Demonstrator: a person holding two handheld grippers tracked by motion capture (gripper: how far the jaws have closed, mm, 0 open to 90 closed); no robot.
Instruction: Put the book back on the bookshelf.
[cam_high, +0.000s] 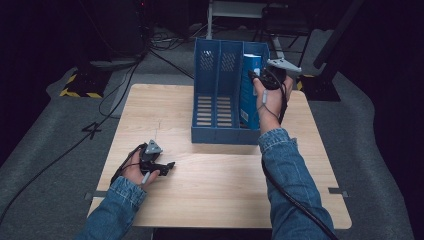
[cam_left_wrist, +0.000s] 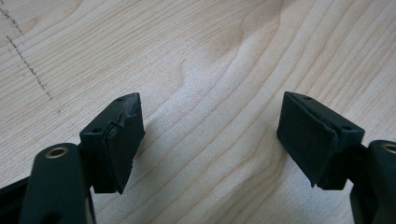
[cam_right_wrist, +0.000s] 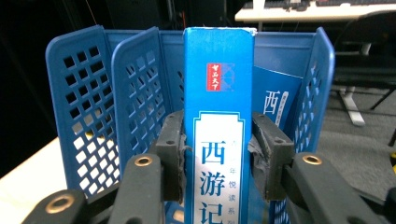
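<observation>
My right gripper (cam_right_wrist: 218, 156) clamps the spine of a blue book (cam_right_wrist: 218, 93), which stands upright in the right-hand slot of the blue file rack (cam_high: 218, 135) on the table (cam_high: 225, 185). A second book (cam_right_wrist: 275, 100) stands just behind it. My left gripper (cam_left_wrist: 210, 140) rests near the table's left edge, jaws apart and holding nothing.

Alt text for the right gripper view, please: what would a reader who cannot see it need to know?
The right tool is shut on the spine of an upright blue book with Chinese lettering, one black pad pressing on each side. The book stands in the blue file rack, whose perforated dividers rise on both sides. Another blue book leans behind it.
</observation>
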